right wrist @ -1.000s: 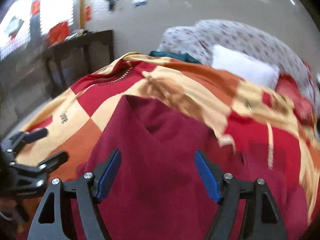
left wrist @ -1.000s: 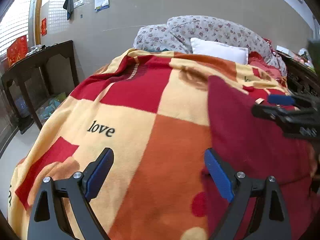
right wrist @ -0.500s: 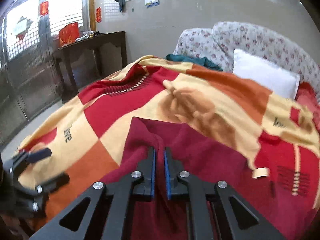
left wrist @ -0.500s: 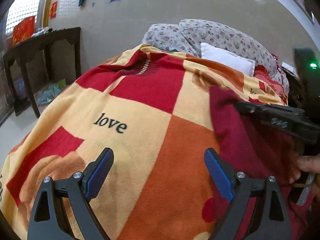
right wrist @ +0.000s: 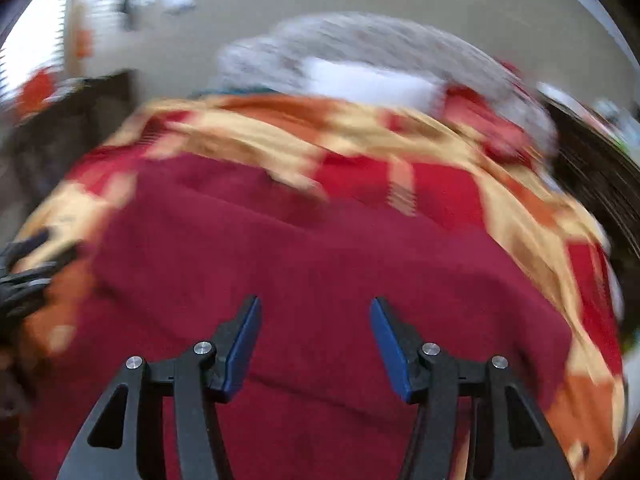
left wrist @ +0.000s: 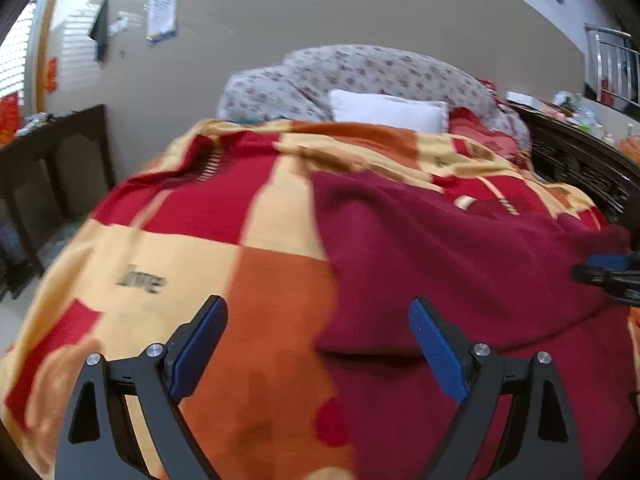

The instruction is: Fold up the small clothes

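A dark red garment (left wrist: 440,248) lies spread on a checked blanket (left wrist: 168,248) on a bed, with a folded edge near its front. My left gripper (left wrist: 318,344) is open and empty, low over the blanket at the garment's left front edge. The right gripper's tip (left wrist: 608,274) shows at the far right of the left wrist view. In the blurred right wrist view, my right gripper (right wrist: 316,340) is open and empty just above the garment (right wrist: 320,256). The left gripper (right wrist: 24,276) shows at that view's left edge.
Floral bedding (left wrist: 360,76) and a white pillow (left wrist: 388,112) lie at the head of the bed. A dark wooden table (left wrist: 48,160) stands to the left. A dark carved bed frame (left wrist: 580,164) runs along the right.
My right gripper was shut on the garment half a second ago; it has let go, opened and swung right. The garment now lies wider across the blanket. My left gripper stays open.
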`<state>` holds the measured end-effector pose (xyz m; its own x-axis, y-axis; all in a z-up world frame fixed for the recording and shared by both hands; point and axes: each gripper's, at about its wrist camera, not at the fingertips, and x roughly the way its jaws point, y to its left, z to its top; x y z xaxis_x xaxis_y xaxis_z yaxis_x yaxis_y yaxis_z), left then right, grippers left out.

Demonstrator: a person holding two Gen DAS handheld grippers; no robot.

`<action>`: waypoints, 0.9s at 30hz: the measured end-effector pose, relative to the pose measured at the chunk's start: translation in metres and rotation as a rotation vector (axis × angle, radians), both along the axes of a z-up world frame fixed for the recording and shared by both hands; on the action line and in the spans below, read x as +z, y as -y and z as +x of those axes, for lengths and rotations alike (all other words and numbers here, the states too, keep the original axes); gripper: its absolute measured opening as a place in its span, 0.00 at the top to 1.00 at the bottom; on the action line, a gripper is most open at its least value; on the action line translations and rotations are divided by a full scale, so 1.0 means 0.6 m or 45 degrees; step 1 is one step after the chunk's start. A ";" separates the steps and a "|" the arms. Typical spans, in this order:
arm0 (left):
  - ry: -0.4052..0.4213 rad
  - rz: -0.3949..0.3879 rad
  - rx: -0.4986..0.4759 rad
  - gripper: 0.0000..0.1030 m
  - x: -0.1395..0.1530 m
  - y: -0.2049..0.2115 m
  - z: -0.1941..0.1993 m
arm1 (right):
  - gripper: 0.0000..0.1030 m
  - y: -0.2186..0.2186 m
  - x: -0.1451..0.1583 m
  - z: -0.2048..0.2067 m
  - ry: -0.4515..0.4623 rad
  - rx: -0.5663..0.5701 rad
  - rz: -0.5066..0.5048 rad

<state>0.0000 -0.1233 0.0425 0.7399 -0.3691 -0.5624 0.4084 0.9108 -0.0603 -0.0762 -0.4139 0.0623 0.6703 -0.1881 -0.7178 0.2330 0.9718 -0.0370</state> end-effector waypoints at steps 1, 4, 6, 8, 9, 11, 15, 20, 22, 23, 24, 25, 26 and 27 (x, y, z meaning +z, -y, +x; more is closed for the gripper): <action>-0.009 0.000 -0.016 0.11 -0.003 0.004 -0.001 | 0.41 0.023 -0.013 0.006 -0.020 -0.033 0.069; -0.044 0.011 -0.048 0.11 -0.014 0.011 -0.001 | 0.41 0.047 -0.019 0.005 -0.017 -0.015 0.185; -0.088 0.002 -0.041 0.11 -0.021 0.008 0.007 | 0.38 0.050 0.015 -0.032 0.067 0.021 0.243; -0.131 -0.013 -0.036 0.11 -0.027 0.004 0.015 | 0.23 0.077 0.049 -0.092 0.168 -0.042 0.305; -0.149 -0.024 -0.037 0.11 -0.029 0.002 0.018 | 0.18 0.094 0.056 -0.116 0.187 -0.099 0.337; -0.167 -0.024 -0.027 0.11 -0.032 0.002 0.021 | 0.14 0.145 0.053 -0.171 0.258 -0.198 0.575; -0.171 -0.016 -0.023 0.11 -0.035 0.003 0.021 | 0.14 0.200 0.000 -0.230 0.347 -0.360 0.965; -0.179 -0.020 -0.021 0.11 -0.037 0.003 0.025 | 0.14 0.234 -0.057 -0.218 0.443 -0.496 1.240; -0.187 -0.018 -0.021 0.11 -0.038 0.003 0.025 | 0.12 0.243 -0.083 -0.206 0.500 -0.538 1.381; -0.189 -0.018 -0.021 0.11 -0.038 0.002 0.026 | 0.12 0.245 -0.097 -0.204 0.552 -0.541 1.483; -0.191 -0.019 -0.021 0.11 -0.039 0.002 0.026 | 0.12 0.251 -0.105 -0.203 0.592 -0.547 1.545; -0.191 -0.019 -0.022 0.11 -0.039 0.002 0.026 | 0.12 0.255 -0.112 -0.205 0.641 -0.574 1.579; -0.192 -0.017 -0.022 0.11 -0.039 0.002 0.027 | 0.14 0.263 -0.118 -0.214 0.727 -0.642 1.565; -0.192 -0.017 -0.021 0.11 -0.039 0.002 0.027 | 0.16 0.271 -0.117 -0.225 0.796 -0.691 1.534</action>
